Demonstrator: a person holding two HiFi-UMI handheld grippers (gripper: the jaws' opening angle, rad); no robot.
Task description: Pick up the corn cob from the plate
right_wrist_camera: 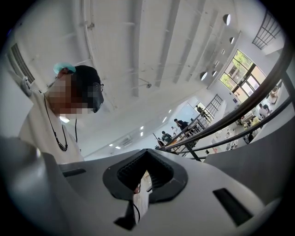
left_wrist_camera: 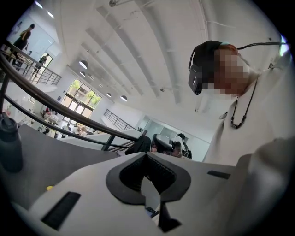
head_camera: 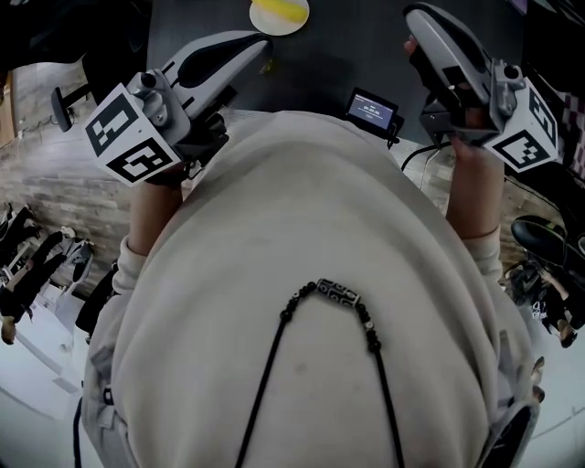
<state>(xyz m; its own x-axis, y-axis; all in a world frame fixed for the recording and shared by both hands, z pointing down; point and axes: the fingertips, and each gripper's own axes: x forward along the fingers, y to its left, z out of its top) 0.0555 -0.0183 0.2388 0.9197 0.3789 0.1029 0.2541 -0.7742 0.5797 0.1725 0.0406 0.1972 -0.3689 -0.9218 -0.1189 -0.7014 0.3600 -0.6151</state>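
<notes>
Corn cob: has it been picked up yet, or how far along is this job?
Nothing looks done yet. In the head view the yellow corn cob lies on its plate at the far side of the dark table. In hand: the left gripper and the right gripper are held near the person's chest, jaws together and empty. Left to do: reach the plate, open, grip the cob and lift it.
</notes>
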